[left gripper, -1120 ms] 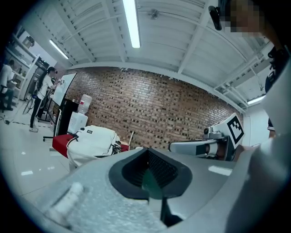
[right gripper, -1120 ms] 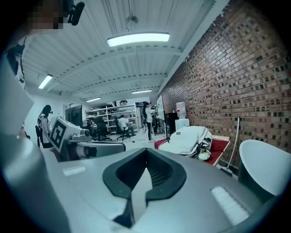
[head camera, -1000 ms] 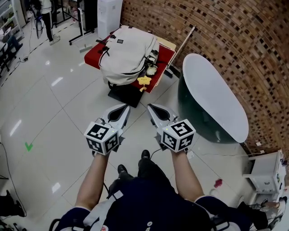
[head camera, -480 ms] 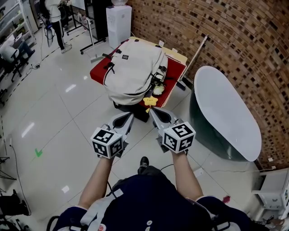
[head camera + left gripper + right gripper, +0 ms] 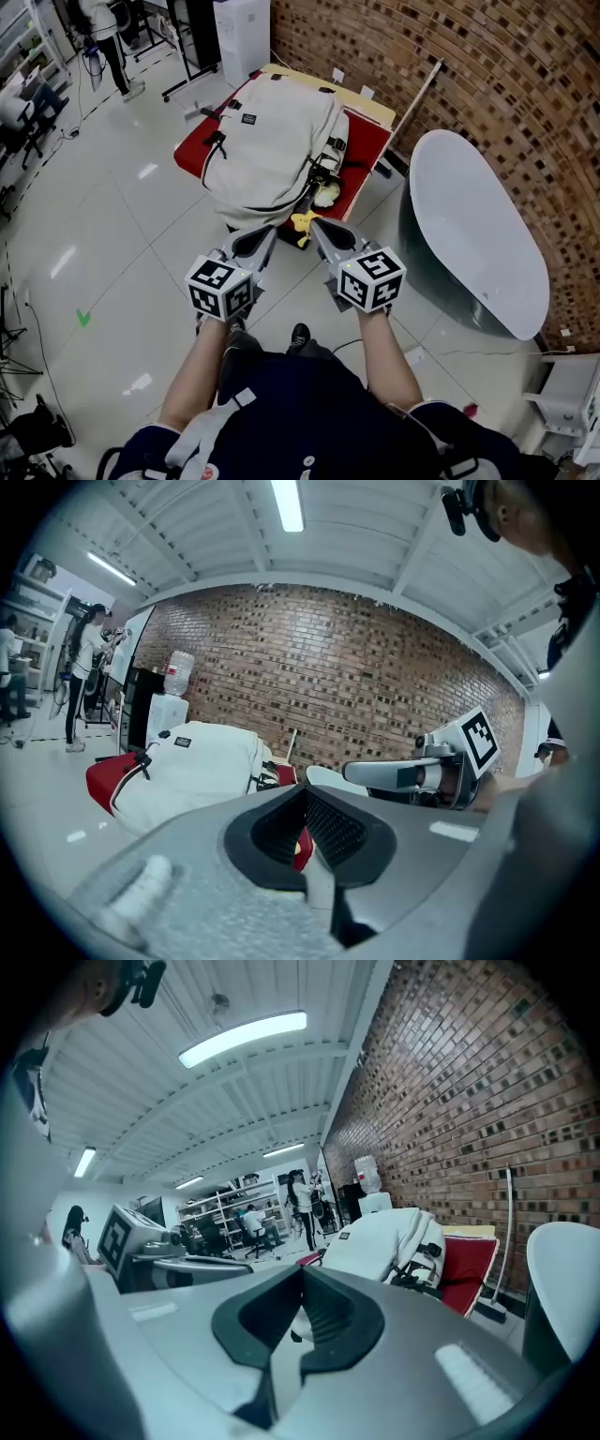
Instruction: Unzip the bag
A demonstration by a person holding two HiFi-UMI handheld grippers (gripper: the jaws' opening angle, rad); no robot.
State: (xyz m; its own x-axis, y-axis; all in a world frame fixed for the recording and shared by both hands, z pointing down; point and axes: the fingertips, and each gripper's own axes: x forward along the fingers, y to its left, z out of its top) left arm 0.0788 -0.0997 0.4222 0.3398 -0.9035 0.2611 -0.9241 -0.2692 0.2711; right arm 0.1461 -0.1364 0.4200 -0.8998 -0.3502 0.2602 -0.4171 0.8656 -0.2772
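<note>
**Cream bag (image 5: 272,155) straight ahead, both tools closed and short of it**

We hold the left gripper (image 5: 265,232) and the right gripper (image 5: 317,225) side by side above the pale floor tiles (image 5: 112,216). Each one's own view shows its jaws pressed together with nothing between them. Neither touches the bag.

The bag lies flat on a red-topped stand (image 5: 373,150), directly ahead of both tools. Its near end hangs over the stand's front edge, just beyond our fingertips in the head view. Its long axis runs away from us, leaning slightly to the right, so any zip along its side runs roughly in line with our reach rather than across it.

A black pull tab (image 5: 217,143) sits on the bag's left edge, about halfway along. A tangle of dark straps (image 5: 323,173) and a yellow charm (image 5: 302,221) hang at its near right corner. The left gripper lines up with the left edge and its tab, and the right gripper with the strap corner. We judge the left the better placed for the tab, with the right free to steady the near end. We cannot tell from here whether that tab belongs to the main zip.

The next move calls for both tools to go forward and part their jaws before anything can be pinched. A white tub (image 5: 478,253) stands well apart to the right, clear of that path.
</note>
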